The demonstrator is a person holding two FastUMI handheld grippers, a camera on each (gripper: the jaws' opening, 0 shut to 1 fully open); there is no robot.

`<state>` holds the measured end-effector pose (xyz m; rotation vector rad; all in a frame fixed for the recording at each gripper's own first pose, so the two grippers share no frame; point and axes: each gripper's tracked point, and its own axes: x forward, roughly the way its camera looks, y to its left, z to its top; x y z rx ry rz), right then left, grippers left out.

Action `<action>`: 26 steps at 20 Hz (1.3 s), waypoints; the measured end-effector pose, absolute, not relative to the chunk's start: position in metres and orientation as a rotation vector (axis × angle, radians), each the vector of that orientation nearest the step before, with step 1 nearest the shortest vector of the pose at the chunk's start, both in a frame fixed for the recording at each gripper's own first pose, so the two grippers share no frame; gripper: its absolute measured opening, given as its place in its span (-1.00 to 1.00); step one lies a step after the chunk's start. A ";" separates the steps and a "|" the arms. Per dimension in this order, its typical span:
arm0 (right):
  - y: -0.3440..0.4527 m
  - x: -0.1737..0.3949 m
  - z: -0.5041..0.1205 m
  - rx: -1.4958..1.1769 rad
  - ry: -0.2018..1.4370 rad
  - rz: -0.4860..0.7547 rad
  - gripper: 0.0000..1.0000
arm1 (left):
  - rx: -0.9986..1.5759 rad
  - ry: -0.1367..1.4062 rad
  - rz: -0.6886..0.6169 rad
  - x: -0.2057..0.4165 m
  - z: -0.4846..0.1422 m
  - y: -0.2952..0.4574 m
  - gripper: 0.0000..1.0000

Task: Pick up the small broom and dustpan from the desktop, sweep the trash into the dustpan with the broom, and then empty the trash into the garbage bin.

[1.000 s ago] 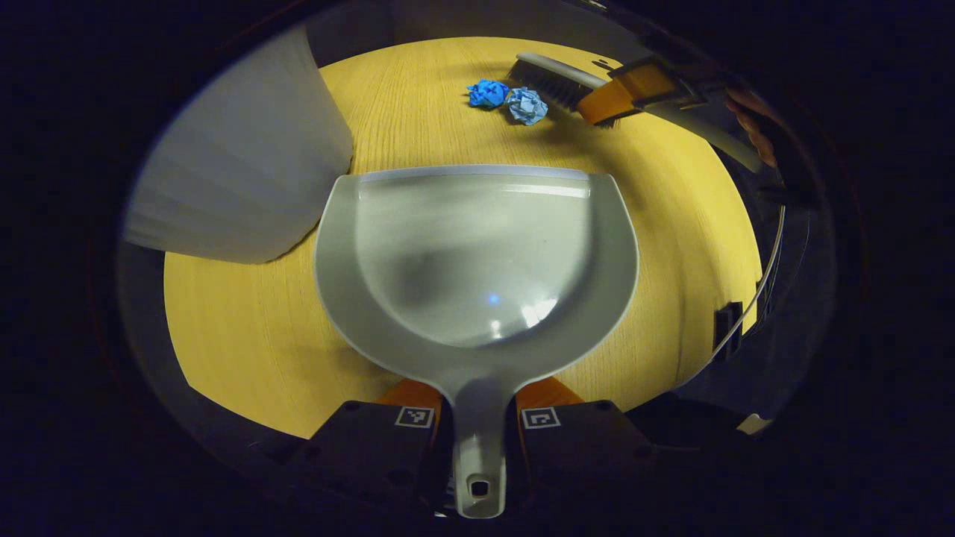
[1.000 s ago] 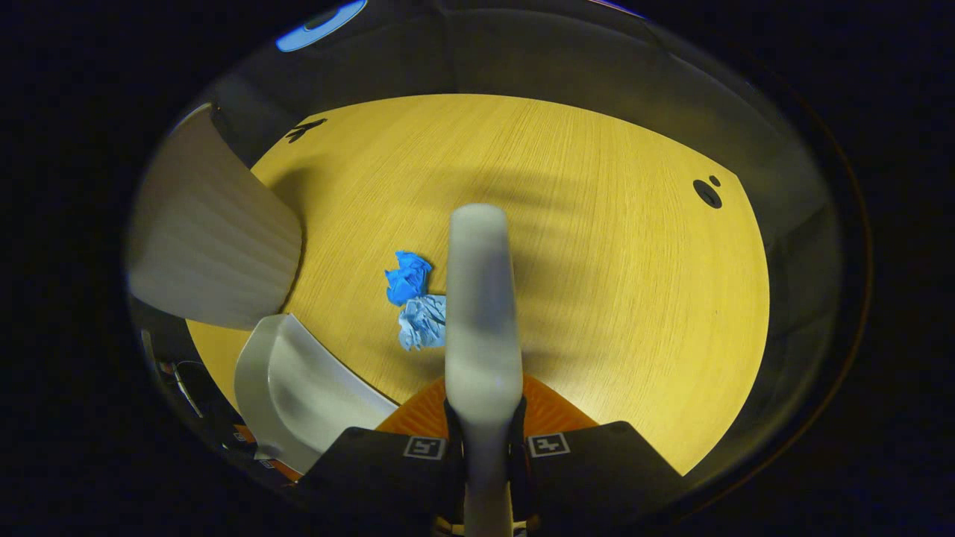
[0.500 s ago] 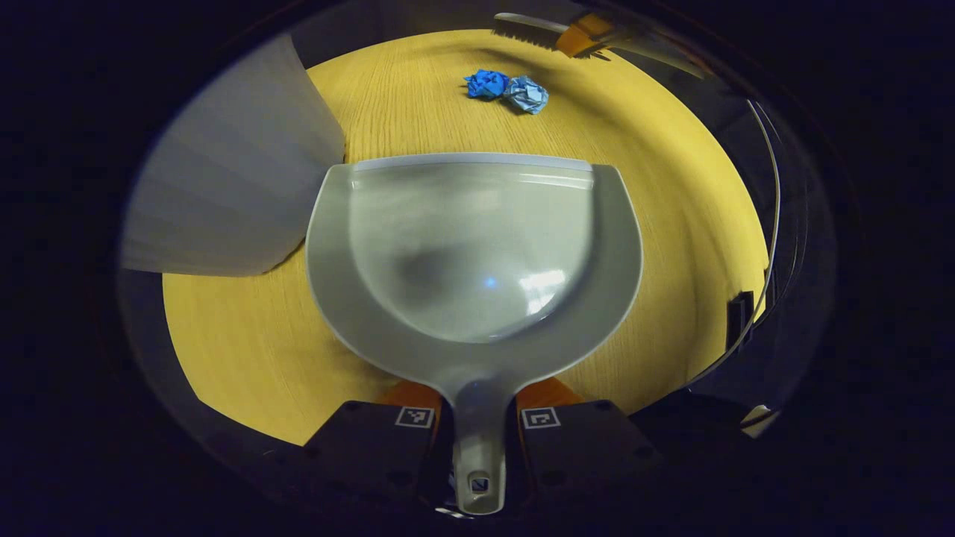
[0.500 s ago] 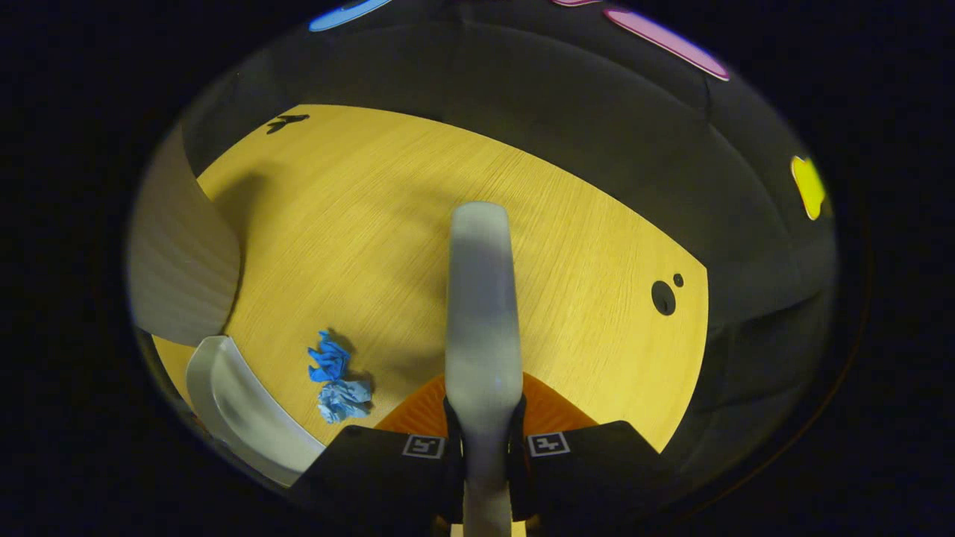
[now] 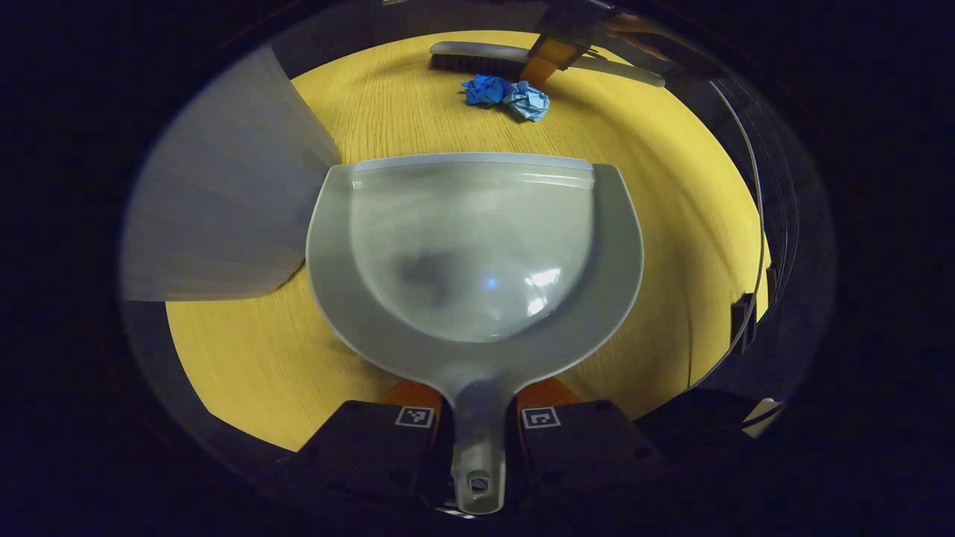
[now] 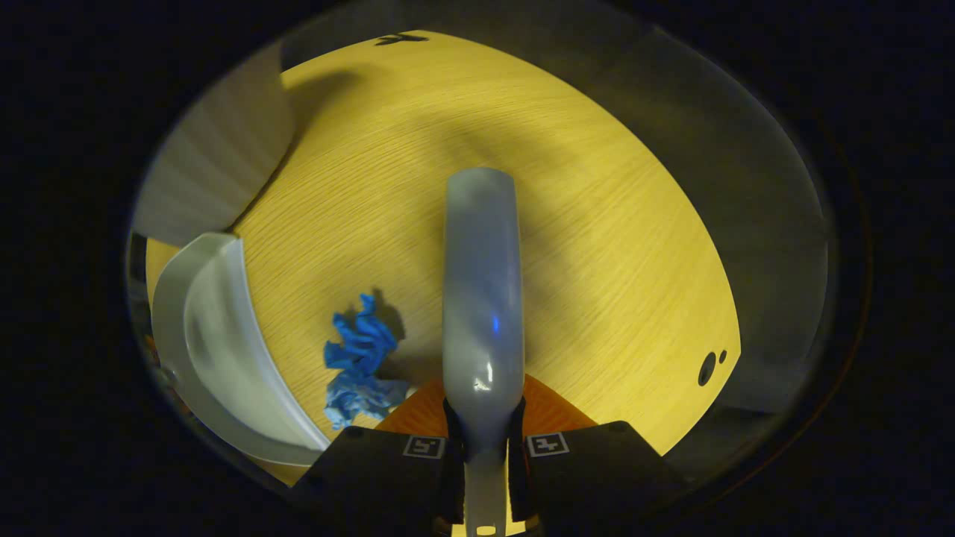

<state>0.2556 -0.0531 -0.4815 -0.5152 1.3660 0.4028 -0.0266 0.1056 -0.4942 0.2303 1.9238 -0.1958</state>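
Grey broom [image 5: 477,54] now behind blue trash [image 5: 505,95] (dustpan [image 5: 474,253] steady) | fingers clamped

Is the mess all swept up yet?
Not yet. Picking up is done: the left tongs grip the dustpan, the right tongs grip the broom. The blue paper balls lie on the desk, broom just behind them. Sweeping and emptying into the bin remain.
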 end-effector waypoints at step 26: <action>-0.035 0.101 -0.407 0.535 1.068 0.523 -0.49 | 0.347 1.496 -0.334 -0.004 -0.497 0.119 -0.48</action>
